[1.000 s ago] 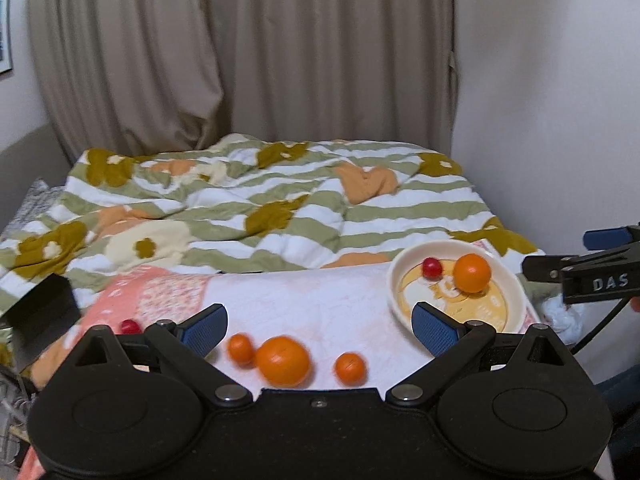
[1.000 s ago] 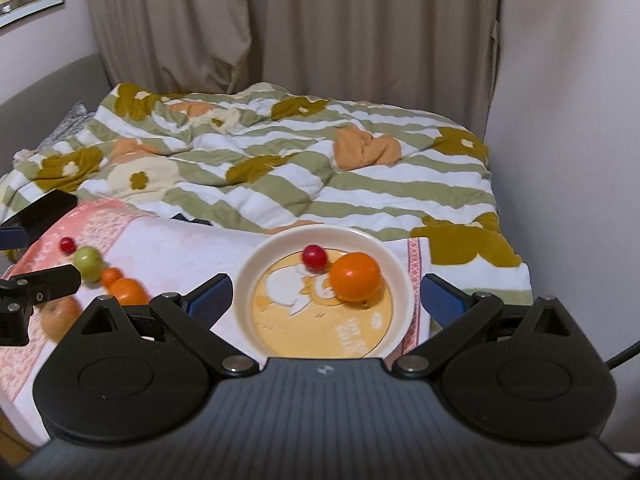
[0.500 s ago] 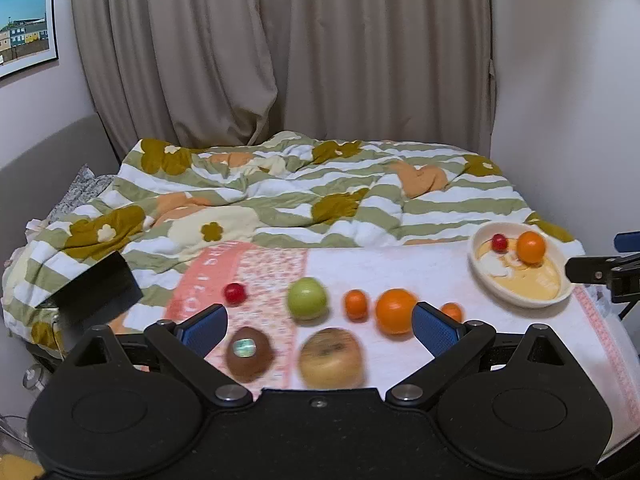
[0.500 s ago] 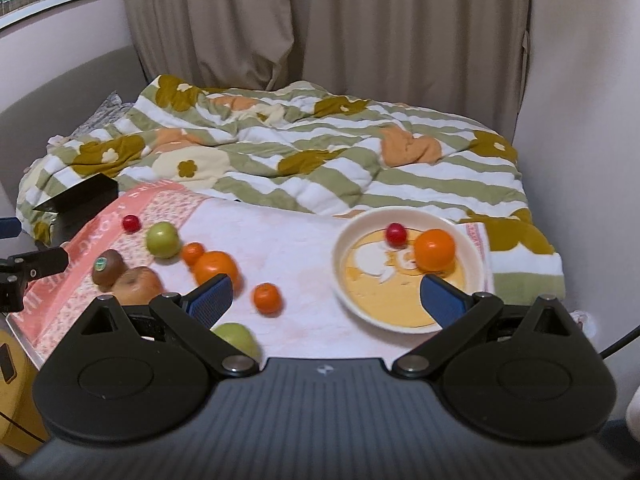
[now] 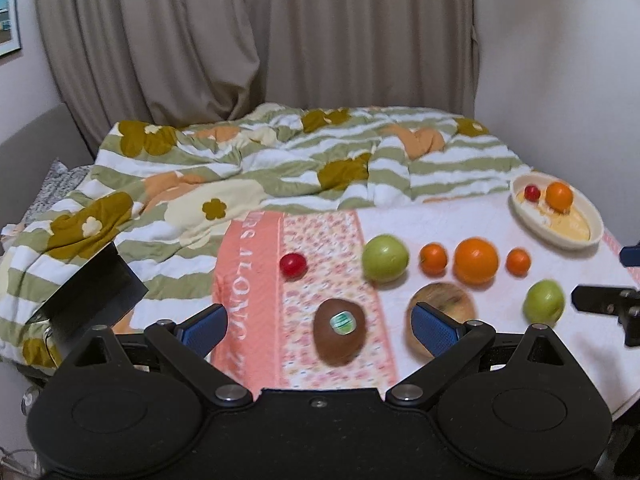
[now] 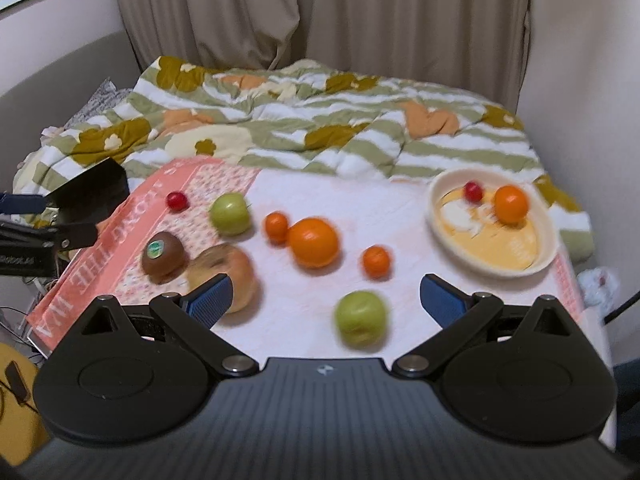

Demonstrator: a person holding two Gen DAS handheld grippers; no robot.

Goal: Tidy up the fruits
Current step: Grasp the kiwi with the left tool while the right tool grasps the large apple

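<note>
Loose fruit lies on the cloth-covered table [image 5: 400, 216]: a kiwi [image 5: 339, 330] with a sticker, a brownish apple [image 5: 448, 304], two green apples [image 5: 385, 258] [image 5: 544, 301], a large orange [image 5: 477, 261], two small oranges [image 5: 433, 258] [image 5: 518, 261] and a red cherry tomato [image 5: 293, 265]. A cream bowl [image 5: 592, 228] at the far right holds an orange [image 5: 559, 197] and a red tomato [image 5: 532, 193]. My left gripper [image 5: 318, 326] is open, with the kiwi in the gap ahead of its fingers. My right gripper [image 6: 326, 300] is open above the near green apple [image 6: 361, 318].
A green-striped floral duvet [image 5: 280, 168] covers the bed behind the table. A black box [image 5: 92, 296] sits at the left edge. Curtains hang at the back and a wall stands at the right. The bowl [image 6: 548, 236] sits near the table's right edge.
Both grippers have pulled back and swung left from the bowl. The whole row of loose fruit has come into view, with the kiwi now in front of my left gripper.
</note>
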